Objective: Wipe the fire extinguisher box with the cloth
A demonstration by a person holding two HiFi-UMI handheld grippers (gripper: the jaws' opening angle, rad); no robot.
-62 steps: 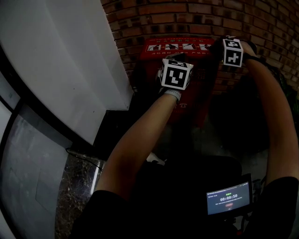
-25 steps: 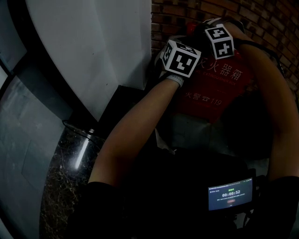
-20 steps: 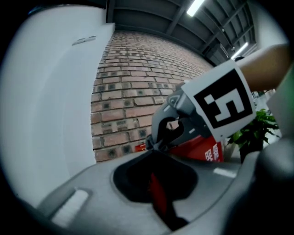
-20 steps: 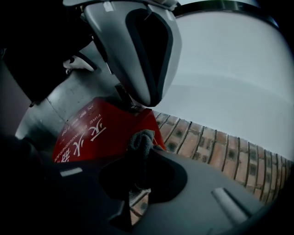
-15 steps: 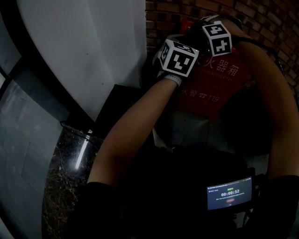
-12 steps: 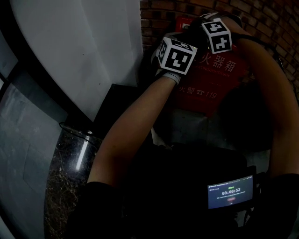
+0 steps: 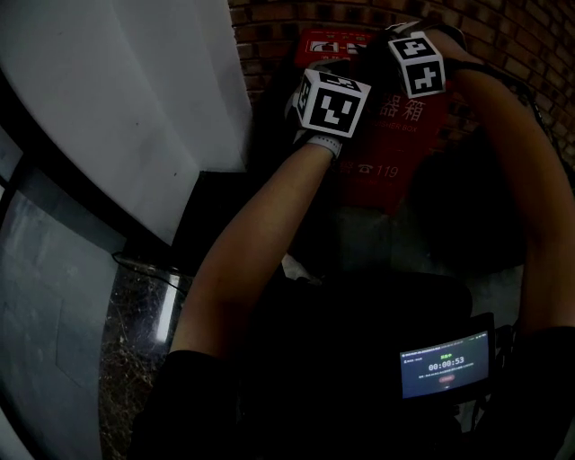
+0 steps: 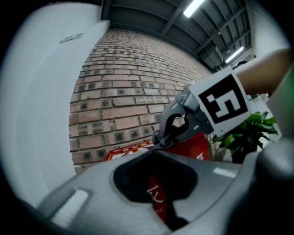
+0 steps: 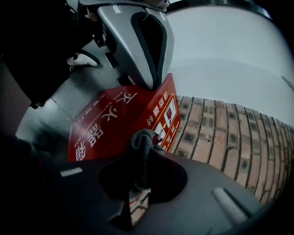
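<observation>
Wiping was judged under way. Right gripper (image 9: 143, 158) was clamped on the dark grey cloth (image 9: 139, 140) at the top edge of the fire extinguisher box (image 9: 106, 125). Left gripper (image 8: 154, 153), jaws together and empty, hovered at its nine o'clock. Next move calls for drawing the cloth toward six o'clock down the front. Box was red with white lettering, against the brick wall (image 7: 296, 22) at twelve o'clock in the head view.

Left gripper (image 8: 154, 150) jaws together, red box (image 8: 196, 146) beyond — right gripper (image 8: 165, 134) pinching cloth (image 8: 161, 141)
</observation>
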